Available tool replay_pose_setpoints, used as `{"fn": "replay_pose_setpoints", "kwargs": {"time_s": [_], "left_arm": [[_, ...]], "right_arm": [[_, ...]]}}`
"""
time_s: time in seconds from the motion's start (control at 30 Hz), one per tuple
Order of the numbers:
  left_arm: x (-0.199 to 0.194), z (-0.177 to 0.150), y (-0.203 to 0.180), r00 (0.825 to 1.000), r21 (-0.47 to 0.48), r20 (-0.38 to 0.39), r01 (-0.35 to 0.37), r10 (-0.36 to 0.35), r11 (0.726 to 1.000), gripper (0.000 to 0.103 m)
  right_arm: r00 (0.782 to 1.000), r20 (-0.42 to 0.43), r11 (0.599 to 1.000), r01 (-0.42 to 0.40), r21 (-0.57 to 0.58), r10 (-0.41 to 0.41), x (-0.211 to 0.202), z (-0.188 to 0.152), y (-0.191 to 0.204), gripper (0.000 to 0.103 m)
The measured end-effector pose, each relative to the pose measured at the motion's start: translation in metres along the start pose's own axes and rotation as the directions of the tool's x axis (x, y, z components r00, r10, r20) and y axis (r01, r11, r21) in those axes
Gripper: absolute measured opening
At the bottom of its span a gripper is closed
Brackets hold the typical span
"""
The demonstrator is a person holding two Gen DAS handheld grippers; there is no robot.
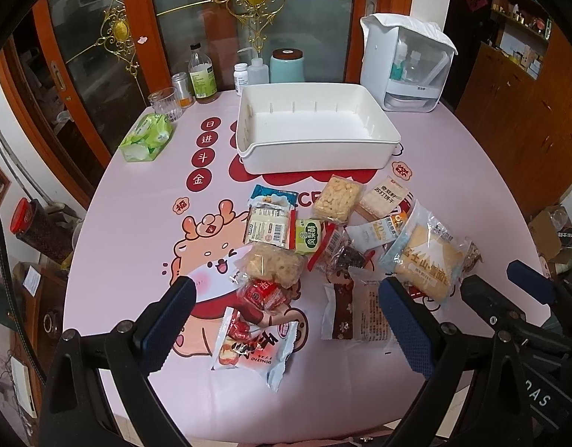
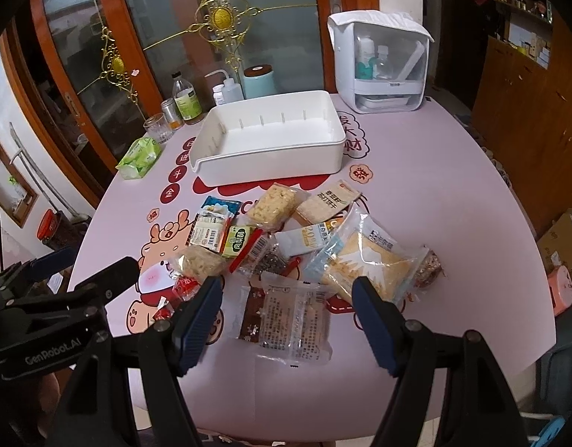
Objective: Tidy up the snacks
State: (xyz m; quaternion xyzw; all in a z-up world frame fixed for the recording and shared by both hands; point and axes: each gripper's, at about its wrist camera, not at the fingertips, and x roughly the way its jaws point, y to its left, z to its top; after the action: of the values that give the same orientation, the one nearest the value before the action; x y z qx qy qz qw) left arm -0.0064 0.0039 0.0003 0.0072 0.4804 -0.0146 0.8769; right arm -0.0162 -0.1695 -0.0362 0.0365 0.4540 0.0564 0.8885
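Observation:
An empty white bin (image 1: 315,130) (image 2: 267,138) stands on the pink table past a heap of snack packets. My left gripper (image 1: 286,320) is open and empty, hovering over a red-and-white packet (image 1: 252,346) and a small red packet (image 1: 261,296). My right gripper (image 2: 286,316) is open and empty above a clear packet with a brown stripe (image 2: 286,320) (image 1: 355,309). A large bread packet (image 1: 427,260) (image 2: 368,260) lies to the right. Puffed-rice packets (image 1: 336,197) (image 2: 275,205) lie nearer the bin.
A green tissue pack (image 1: 146,138) (image 2: 139,158), a glass (image 1: 165,102), bottles (image 1: 202,74) and a teal canister (image 1: 286,65) line the far left edge. A white appliance (image 1: 405,63) (image 2: 379,63) stands at the far right. The table edge curves near me.

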Motion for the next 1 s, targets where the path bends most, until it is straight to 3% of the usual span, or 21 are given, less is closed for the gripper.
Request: {"fn": "replay_pose_setpoints", "kwargs": {"time_s": [0.7,1.0], "left_arm": [[-0.004,-0.005,0.008,1.0,-0.002,0.009,-0.012,0.012,1.0,0.098],[-0.006,0.006,0.015,0.999,-0.015,0.033,-0.034,0.034,0.999,0.098]], "right_arm": [[1.0,-0.01,1.0,-0.009,0.002,0.009,0.003,-0.002,0.003,0.073],[0.999,0.046,0.999,-0.022,-0.031,0.023,-0.007,0.015,0.001,0.073]]}}
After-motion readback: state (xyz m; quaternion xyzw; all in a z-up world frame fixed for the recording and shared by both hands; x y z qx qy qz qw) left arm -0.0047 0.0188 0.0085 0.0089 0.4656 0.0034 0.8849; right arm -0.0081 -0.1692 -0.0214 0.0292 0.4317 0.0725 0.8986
